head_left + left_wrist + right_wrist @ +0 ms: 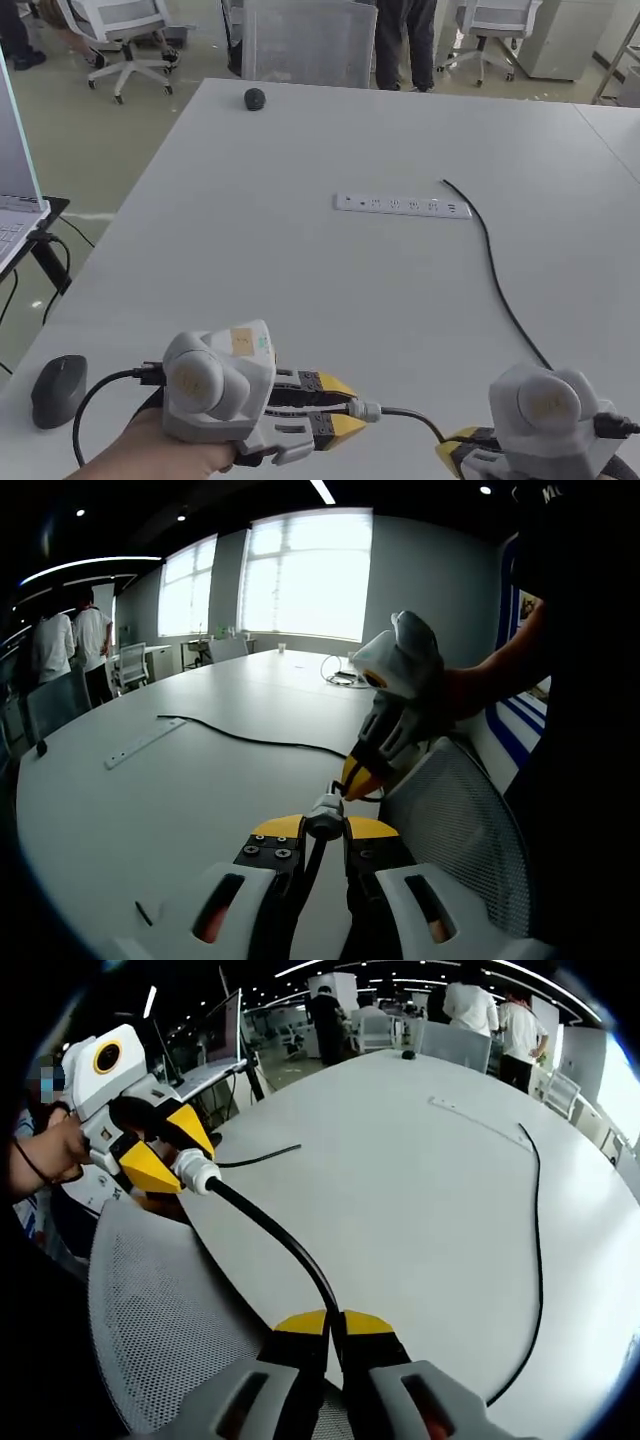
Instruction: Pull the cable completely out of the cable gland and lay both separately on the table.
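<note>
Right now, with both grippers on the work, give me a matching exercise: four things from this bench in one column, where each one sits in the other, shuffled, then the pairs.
Things
1. cable gland
2. black cable
3. white power strip
4. dark mouse

Places
A. lying untouched in the middle of the table
B. pinched in the right gripper
C. near the table's left edge
D. between the jaws of the left gripper

Pairs: 1-D, 2-B, 3-A, 4-C
</note>
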